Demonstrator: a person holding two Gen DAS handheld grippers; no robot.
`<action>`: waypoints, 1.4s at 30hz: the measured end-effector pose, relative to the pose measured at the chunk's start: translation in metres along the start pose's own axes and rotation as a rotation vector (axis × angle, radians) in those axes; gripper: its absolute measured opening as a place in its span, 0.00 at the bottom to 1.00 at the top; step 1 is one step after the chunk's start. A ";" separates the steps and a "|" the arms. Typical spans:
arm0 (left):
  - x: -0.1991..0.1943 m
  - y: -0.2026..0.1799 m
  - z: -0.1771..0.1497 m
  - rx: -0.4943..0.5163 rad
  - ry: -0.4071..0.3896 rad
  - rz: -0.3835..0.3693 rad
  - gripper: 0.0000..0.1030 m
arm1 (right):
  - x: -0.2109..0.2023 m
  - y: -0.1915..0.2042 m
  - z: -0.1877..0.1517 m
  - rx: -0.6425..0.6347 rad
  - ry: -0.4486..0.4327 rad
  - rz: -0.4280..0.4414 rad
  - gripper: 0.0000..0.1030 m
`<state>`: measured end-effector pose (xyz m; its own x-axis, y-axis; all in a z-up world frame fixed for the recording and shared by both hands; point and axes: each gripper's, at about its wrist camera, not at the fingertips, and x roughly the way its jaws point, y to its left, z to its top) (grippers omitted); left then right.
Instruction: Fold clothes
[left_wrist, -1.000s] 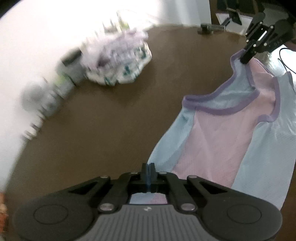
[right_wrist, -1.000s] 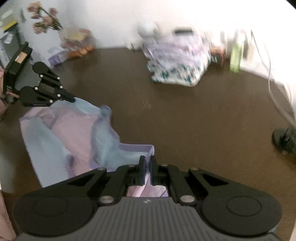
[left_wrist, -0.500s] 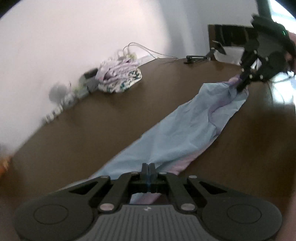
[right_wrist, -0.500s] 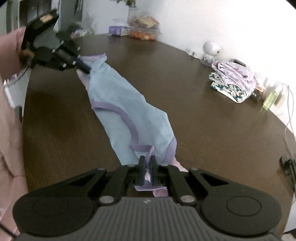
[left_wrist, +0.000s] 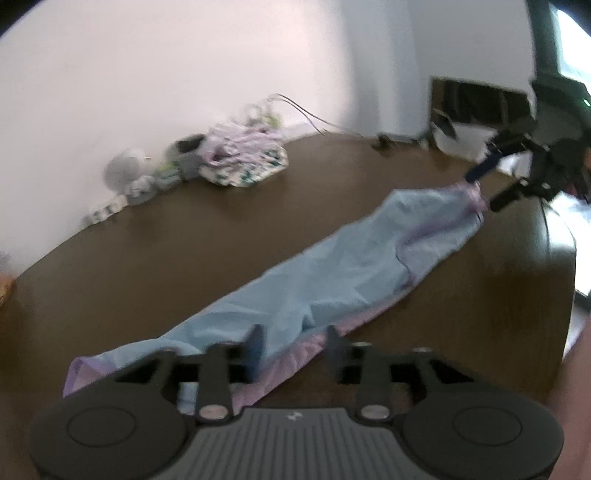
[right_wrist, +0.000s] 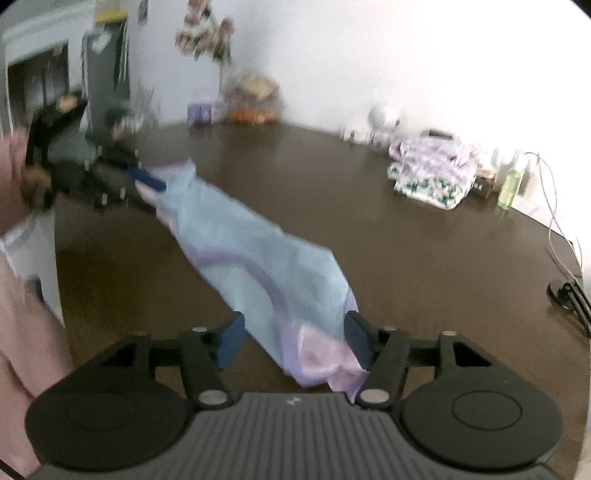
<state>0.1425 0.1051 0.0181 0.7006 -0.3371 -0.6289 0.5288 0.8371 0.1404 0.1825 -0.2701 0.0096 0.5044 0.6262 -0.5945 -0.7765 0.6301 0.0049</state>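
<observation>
In the left wrist view, small blurred clutter and a patterned bundle of cloth (left_wrist: 243, 162) sit at about 11 o'clock along the far edge of the brown table (left_wrist: 155, 258), against the white wall. The left gripper (left_wrist: 293, 349) is at 6 o'clock, held low over the table and aimed along the garment (left_wrist: 332, 273), its jaws spread wide with the near end of the cloth lying loose between them. The garment, pale blue with pink and purple trim, lies on the table as a long narrow strip running from 6 o'clock up toward 2 o'clock. There the right gripper (left_wrist: 487, 188) points back at it, fingers apart at the far end of the cloth.

In the right wrist view, the left gripper (right_wrist: 144, 184) sits at 10 o'clock, blurred, touching the strip's far tip. The garment (right_wrist: 266, 266) runs down to 6 o'clock, where the right gripper (right_wrist: 293, 343) straddles its near end with jaws wide, gripping nothing. The patterned bundle (right_wrist: 432, 177) lies at 2 o'clock beside a green bottle (right_wrist: 511, 184).
</observation>
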 end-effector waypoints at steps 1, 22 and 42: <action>-0.002 0.001 -0.001 -0.032 -0.012 0.014 0.59 | -0.001 0.001 0.003 0.024 -0.022 0.002 0.76; -0.054 0.021 -0.034 -0.586 -0.127 0.194 1.00 | 0.071 0.093 0.067 0.156 -0.147 0.103 1.00; -0.065 0.040 -0.069 -0.738 -0.118 0.233 1.00 | 0.091 0.133 0.075 0.102 -0.071 -0.007 1.00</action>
<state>0.0857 0.1903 0.0121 0.8223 -0.1266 -0.5548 -0.0647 0.9478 -0.3122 0.1535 -0.0944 0.0165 0.5384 0.6500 -0.5363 -0.7322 0.6759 0.0842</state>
